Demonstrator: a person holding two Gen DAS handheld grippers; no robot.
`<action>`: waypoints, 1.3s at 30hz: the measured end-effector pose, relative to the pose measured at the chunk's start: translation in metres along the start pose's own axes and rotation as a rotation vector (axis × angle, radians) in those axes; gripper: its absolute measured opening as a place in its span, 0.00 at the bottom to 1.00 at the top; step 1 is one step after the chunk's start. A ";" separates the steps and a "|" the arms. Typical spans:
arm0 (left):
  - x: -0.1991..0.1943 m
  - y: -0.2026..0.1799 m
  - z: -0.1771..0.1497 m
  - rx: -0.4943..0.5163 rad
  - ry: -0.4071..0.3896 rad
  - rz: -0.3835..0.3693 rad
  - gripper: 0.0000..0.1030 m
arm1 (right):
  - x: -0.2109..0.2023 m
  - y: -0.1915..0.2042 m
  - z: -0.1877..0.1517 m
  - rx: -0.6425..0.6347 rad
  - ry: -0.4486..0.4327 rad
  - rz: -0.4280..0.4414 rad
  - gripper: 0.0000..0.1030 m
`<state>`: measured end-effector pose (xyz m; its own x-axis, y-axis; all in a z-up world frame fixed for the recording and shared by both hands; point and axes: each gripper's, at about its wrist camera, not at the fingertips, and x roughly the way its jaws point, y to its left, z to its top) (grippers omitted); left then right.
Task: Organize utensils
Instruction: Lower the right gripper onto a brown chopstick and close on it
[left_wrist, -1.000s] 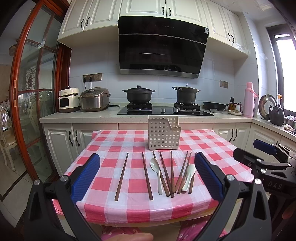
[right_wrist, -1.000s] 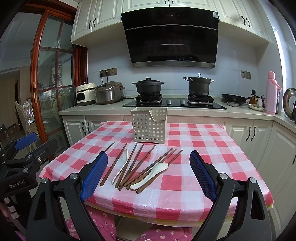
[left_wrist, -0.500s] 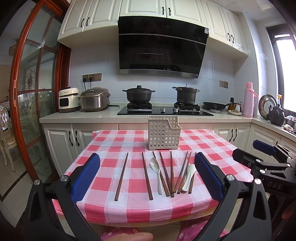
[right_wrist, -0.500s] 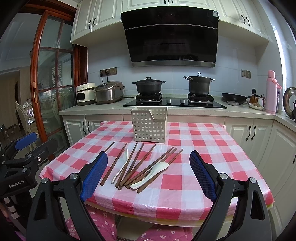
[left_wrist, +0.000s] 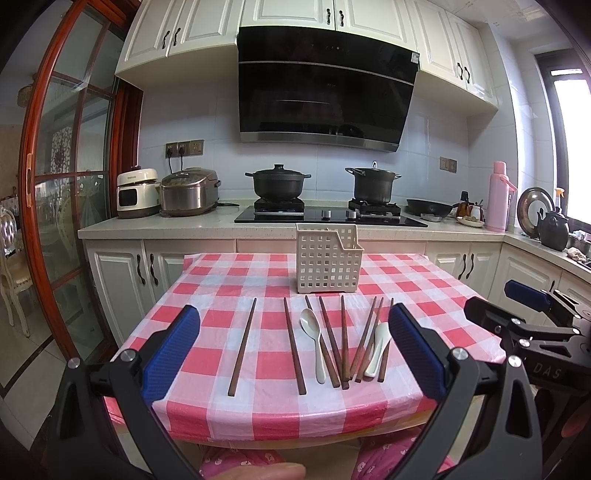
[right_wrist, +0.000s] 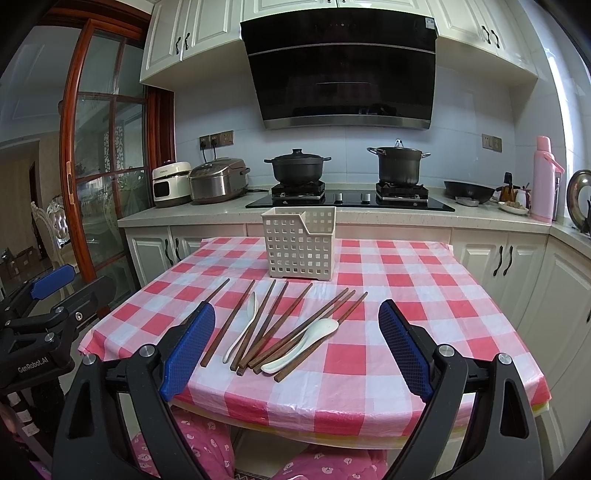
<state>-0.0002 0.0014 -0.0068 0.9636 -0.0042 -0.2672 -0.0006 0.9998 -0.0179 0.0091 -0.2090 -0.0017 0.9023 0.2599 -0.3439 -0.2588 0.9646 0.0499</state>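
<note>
**Utensils laid out, grippers spread**

Here, both the left gripper (left_wrist: 293, 347) and right gripper (right_wrist: 297, 341) hover wide apart, empty, before the checkered table (right_wrist: 424, 295). Wooden chopsticks (left_wrist: 242, 347) and white spoons (left_wrist: 312, 326) lie near the upright slotted basket (left_wrist: 327, 258).

both wrist views face the table (left_wrist: 207, 280) from its near edge.

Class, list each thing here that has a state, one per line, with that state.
Left gripper: jaws open, empty.
Right gripper: jaws open, empty.
Utensil basket: upright, looks empty.
Chopsticks: flat on the tablecloth.
Two spoons: flat among them.
Pots: lidded, on the stove.
</note>
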 end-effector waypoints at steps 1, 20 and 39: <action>0.001 0.001 0.000 0.000 0.004 -0.001 0.96 | 0.002 -0.001 0.000 0.003 0.004 0.000 0.83; 0.096 0.062 -0.009 -0.044 0.239 0.061 0.96 | 0.071 -0.020 -0.012 0.036 0.156 -0.025 0.83; 0.290 0.098 -0.030 -0.049 0.611 0.068 0.95 | 0.181 -0.063 -0.018 0.194 0.360 -0.067 0.83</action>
<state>0.2712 0.0978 -0.1146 0.6338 0.0355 -0.7727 -0.0829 0.9963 -0.0222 0.1827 -0.2239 -0.0845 0.7280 0.1974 -0.6565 -0.1028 0.9783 0.1801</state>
